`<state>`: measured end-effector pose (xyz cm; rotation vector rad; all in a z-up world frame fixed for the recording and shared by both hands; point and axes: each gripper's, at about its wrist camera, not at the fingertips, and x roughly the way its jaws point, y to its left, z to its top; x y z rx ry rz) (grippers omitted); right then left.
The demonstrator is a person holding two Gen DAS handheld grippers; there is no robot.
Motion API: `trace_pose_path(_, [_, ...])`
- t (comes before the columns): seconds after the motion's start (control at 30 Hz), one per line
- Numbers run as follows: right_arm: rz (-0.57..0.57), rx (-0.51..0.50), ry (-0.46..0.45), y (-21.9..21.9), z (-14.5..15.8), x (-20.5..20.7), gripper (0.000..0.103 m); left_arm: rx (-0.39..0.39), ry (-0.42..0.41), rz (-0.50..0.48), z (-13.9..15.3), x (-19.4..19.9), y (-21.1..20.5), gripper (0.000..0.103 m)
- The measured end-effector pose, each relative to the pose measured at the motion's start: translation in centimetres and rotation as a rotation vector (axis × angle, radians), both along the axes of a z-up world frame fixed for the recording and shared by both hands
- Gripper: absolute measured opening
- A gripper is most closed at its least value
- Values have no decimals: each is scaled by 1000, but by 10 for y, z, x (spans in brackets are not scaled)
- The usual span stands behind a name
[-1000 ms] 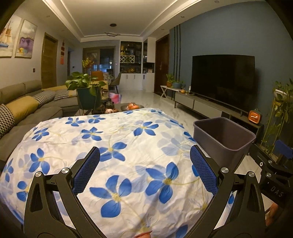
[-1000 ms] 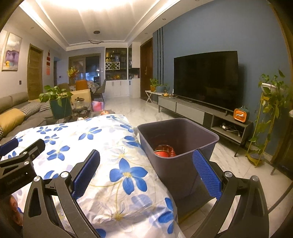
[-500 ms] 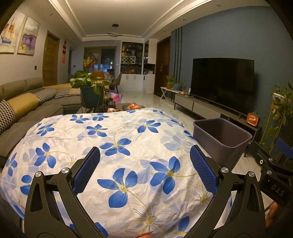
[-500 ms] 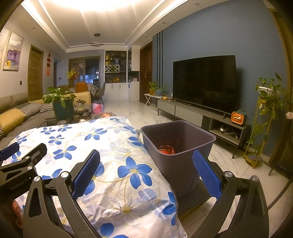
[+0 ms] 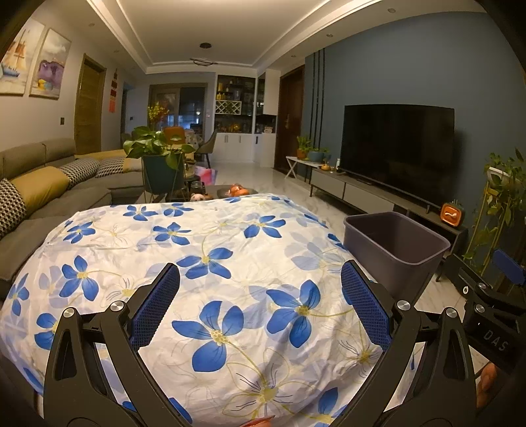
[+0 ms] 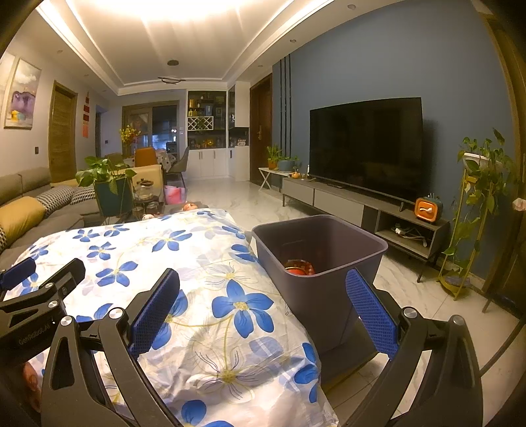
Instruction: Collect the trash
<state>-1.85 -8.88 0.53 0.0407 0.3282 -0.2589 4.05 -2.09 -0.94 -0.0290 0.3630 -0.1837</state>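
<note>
Both grippers are pulling back from the floral tablecloth (image 5: pixel 230 262); left gripper (image 5: pixel 259 308) and right gripper (image 6: pixel 263 308) are gaping empty beside the grey bin (image 6: pixel 328 295).

Warm, dim indoor lighting comes from recessed ceiling cove strips (image 6: pixel 203 19), which blow out to glare in the right wrist view. Both views bend strongly at the edges, with black vignetted corners. Focus is sharp; the dark television screen (image 5: pixel 394 147) carries no reflection.

Wall: blue painted wall (image 6: pixel 411 59) behind large black television (image 6: pixel 365 144)
Floor: pale marble tiles (image 6: pixel 243 203)
Seating: grey fabric sofa (image 5: pixel 49 184)
Light: warm ceiling glow (image 6: pixel 184 10)
</note>
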Motion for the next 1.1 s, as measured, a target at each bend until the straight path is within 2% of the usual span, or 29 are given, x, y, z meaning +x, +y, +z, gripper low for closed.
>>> trace_pose_path(1.1, [6,3,-7,7,5,2,97,0,-11,8,4,-4,0,97])
